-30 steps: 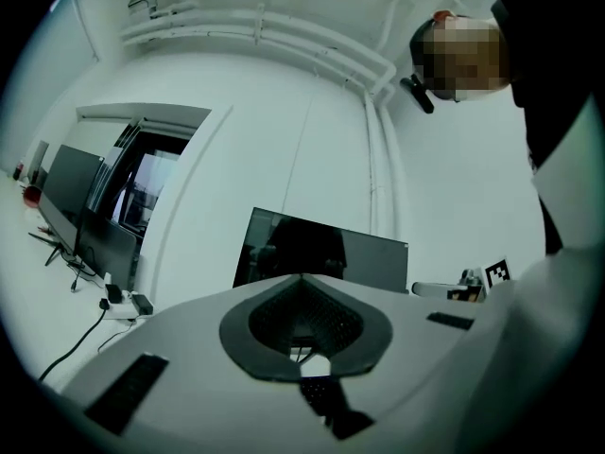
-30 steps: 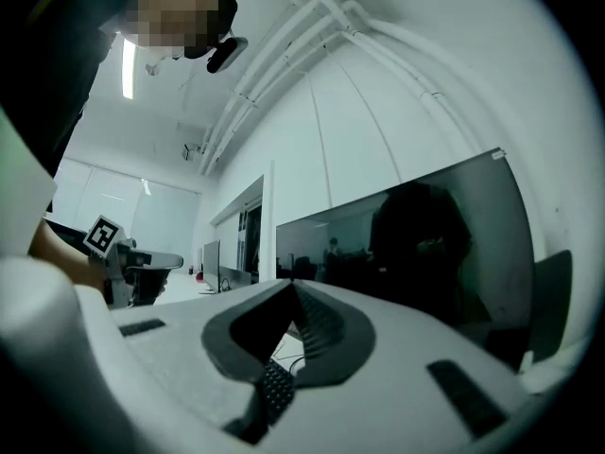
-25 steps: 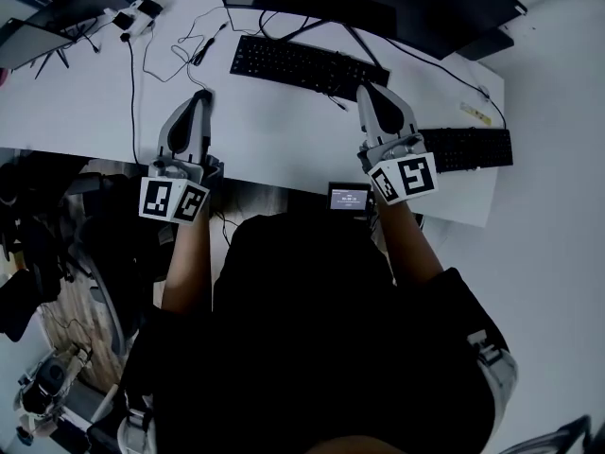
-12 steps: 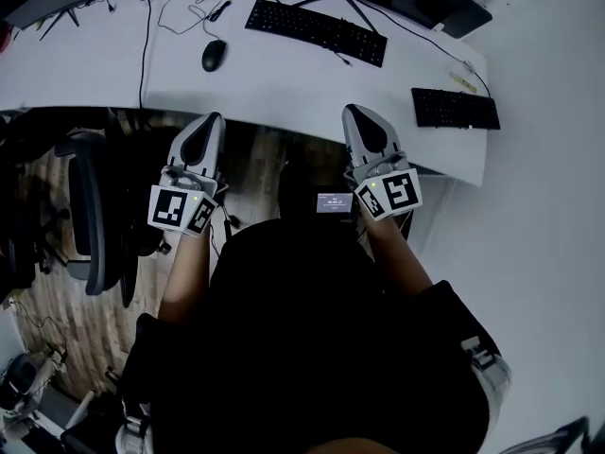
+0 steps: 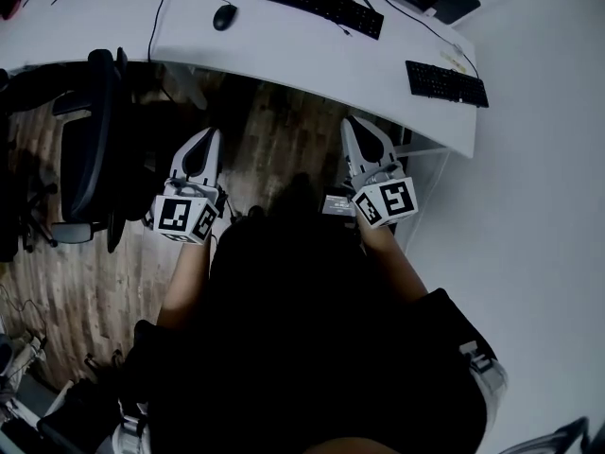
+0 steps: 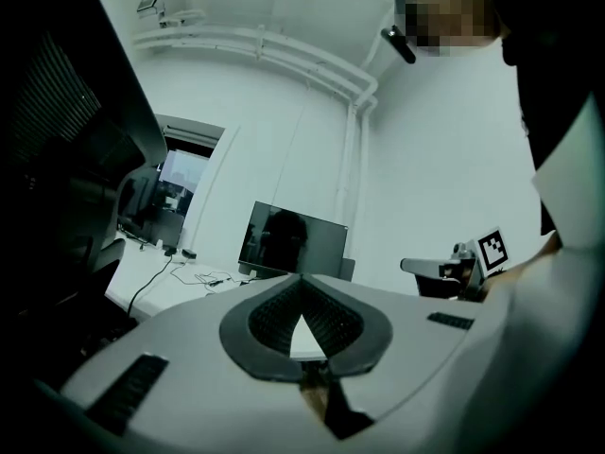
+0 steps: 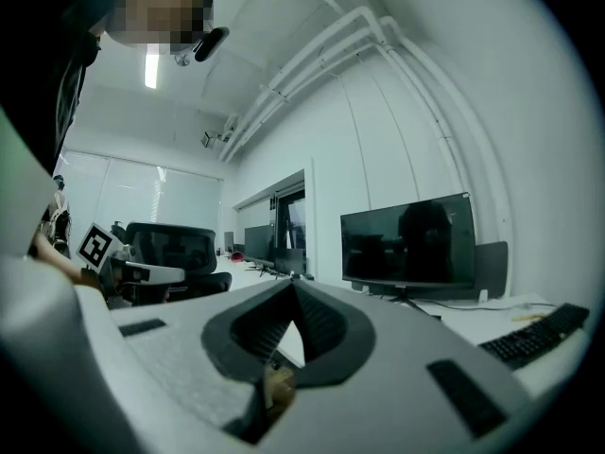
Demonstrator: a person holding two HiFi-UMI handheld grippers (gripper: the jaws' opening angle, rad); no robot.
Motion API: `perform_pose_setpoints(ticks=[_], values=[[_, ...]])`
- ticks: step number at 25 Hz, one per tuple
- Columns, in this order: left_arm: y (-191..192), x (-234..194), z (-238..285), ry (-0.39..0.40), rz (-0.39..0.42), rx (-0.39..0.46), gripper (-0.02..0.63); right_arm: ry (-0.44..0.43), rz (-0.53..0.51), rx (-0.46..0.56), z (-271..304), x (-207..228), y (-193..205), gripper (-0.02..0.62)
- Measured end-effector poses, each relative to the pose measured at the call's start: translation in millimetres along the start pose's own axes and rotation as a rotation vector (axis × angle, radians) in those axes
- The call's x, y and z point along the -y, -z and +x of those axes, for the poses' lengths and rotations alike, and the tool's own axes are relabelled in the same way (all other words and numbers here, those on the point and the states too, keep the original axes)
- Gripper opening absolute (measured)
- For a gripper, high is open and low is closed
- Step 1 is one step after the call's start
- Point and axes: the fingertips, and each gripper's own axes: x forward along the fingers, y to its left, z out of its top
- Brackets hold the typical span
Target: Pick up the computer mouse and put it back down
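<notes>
Your grey left hand-held gripper (image 5: 214, 136) and right hand-held gripper (image 5: 349, 122), ribbed-padded, are clenched empty. The oval black mouse (image 5: 225, 17) lies on the smooth white table (image 5: 284, 47), farther away than before.

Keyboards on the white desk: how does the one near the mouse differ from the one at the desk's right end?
The long keyboard by the mouse spans more than the short keyboard at the right end. The long keyboard lies farther back on the desk; the short keyboard sits nearer the front edge. Both are black, flat and slanted alike in the head view.
</notes>
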Motion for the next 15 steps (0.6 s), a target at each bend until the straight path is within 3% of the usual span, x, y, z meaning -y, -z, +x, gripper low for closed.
perform_pose_setpoints(ticks=[10, 15], values=[[3.4, 60.9, -26.4, -0.066, 0.055, -0.028, -0.005, -0.066, 0.021, 0.029, -55.0, 6.2, -5.7, 0.003], [11.6, 105.7, -19.4, -0.05, 0.041, -0.04, -0.005, -0.043, 0.01, 0.029, -106.0, 44.5, -4.1, 0.003]])
